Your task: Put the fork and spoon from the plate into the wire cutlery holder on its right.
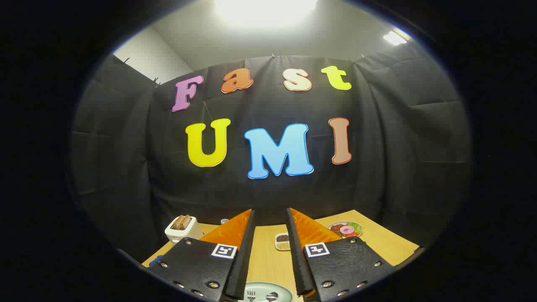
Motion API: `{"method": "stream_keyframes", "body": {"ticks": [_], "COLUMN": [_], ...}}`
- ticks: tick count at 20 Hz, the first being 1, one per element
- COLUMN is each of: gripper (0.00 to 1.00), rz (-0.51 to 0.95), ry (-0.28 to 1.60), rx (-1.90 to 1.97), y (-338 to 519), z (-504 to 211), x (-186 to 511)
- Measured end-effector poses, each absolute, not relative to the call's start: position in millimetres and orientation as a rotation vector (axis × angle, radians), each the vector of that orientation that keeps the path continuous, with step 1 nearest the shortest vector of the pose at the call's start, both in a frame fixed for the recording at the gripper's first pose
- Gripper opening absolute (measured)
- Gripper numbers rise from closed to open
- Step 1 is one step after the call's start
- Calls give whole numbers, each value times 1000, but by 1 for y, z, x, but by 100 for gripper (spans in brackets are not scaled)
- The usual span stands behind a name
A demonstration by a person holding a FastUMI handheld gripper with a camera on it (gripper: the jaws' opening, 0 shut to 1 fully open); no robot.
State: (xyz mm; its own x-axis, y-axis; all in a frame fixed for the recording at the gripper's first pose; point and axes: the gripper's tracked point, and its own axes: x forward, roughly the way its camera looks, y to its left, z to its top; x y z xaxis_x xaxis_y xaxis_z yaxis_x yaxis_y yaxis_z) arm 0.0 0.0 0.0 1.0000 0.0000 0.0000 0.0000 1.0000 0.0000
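A pale green plate lies on the wooden table low between my fingers, close below them. On it rest a fork to the left and a spoon to its right, only their heads showing. My gripper is open, held well above the table and pointing toward the back wall, with nothing between its fingers.
A white toaster with bread slices stands at the back left. A small white dish of dark and light grains sits beyond the fingers. A plate of food is at the back right. A small blue thing lies at the left table edge.
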Motion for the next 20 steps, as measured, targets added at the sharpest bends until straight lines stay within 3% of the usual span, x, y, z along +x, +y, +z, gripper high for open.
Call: {"method": "stream_keyframes", "body": {"ticks": [16,20], "gripper": [45,45], "rz": [9,49], "ry": [66,185], "rx": [-18,-38], "y": [7,16], "z": [-22,-69], "x": [2,11]}}
